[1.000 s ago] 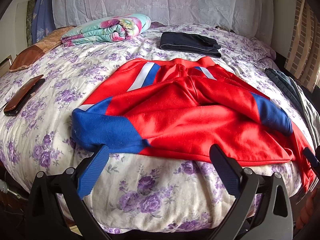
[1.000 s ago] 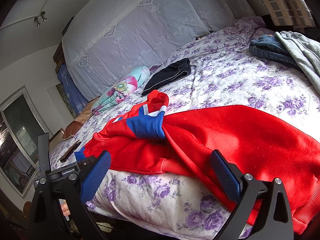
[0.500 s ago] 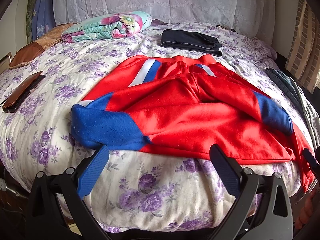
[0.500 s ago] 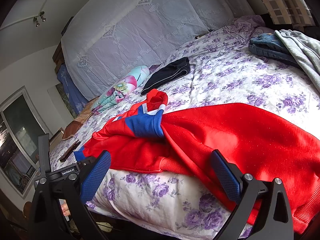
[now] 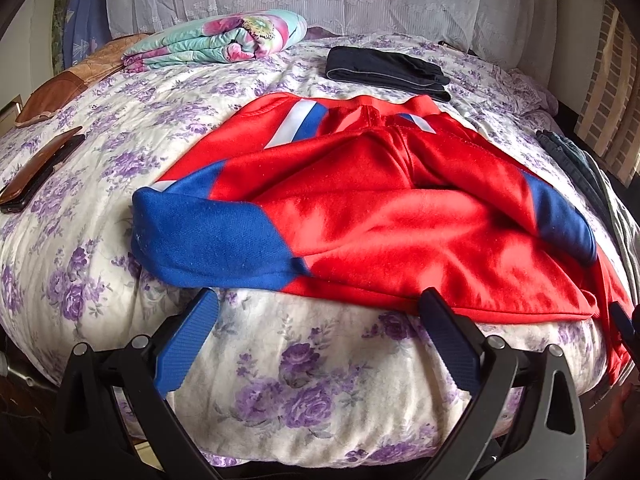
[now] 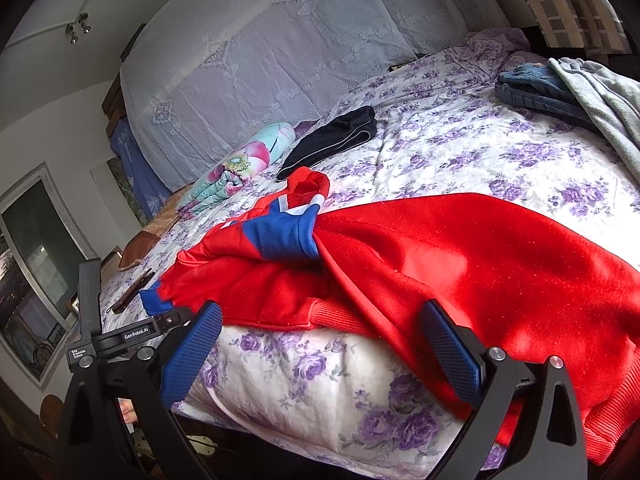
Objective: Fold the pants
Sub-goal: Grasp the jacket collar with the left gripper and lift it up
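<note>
Bed [image 5: 320, 380] unchanged, pants [image 5: 380, 216] unmoved, claws nearer

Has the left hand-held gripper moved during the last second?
Yes, slightly. In the left wrist view the black folded garment sits a little lower and the red pants higher, so the left hand-held gripper has tilted or shifted slightly.

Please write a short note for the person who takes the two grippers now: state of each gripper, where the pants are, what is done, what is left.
Left gripper: open, empty, at the near edge of the bed, just short of the blue cuff area of the red pants.
Right gripper: open, empty, at the ribbed red hem that hangs over the bed edge.
Pants: bunched across the flowered bedspread, waistband on the far side, legs crumpled over each other.
Done: no clean fold visible.
Left: grip, spread flat, then fold.
</note>
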Motion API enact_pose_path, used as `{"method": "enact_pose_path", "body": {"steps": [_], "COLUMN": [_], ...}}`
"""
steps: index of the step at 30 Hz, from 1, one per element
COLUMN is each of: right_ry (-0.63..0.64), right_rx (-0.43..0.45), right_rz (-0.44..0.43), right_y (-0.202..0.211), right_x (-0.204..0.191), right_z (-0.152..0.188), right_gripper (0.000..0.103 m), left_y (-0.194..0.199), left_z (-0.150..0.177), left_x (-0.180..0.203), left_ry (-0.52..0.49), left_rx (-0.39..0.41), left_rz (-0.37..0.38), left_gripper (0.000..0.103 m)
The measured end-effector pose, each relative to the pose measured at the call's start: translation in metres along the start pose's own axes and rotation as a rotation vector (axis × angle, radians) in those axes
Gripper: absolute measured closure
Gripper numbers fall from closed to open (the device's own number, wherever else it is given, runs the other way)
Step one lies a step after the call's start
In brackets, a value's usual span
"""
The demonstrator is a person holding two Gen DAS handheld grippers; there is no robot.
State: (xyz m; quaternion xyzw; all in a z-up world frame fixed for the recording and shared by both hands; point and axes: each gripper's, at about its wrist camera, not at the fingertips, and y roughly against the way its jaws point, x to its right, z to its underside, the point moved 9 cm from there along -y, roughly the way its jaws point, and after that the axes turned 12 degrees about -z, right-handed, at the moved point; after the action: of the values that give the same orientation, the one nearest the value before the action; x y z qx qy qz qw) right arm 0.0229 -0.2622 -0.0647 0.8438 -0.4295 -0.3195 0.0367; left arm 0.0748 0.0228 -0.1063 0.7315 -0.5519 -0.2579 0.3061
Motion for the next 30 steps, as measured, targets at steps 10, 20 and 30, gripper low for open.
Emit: {"method": "enact_pose_path", "body": {"steps": [10,20,30], "right_ry": [0.099,0.317,0.228], "right_rx": [0.037,-0.034,-0.046], "right_rz": [0.163,0.236,0.247], "right_y": [0.021,-0.011,-0.021], "right_x": [0.024,0.016,0.044], "right_z": [-0.015,-0.024,-0.03], "right_gripper": [0.003,0.003,0.003], "left_y": [-0.013,0.006,0.001], "left_z": [0.003,-0.114,-0.216], "left_x": [0.001,-0.008,0.064], "left_ry": [-0.068,-0.046,-0.184], "left_rx": [0.021,0.018,0.086], "left_rz": [0.049,0.216,0.274], "left_gripper": [0.004,0.004,0.005]}}
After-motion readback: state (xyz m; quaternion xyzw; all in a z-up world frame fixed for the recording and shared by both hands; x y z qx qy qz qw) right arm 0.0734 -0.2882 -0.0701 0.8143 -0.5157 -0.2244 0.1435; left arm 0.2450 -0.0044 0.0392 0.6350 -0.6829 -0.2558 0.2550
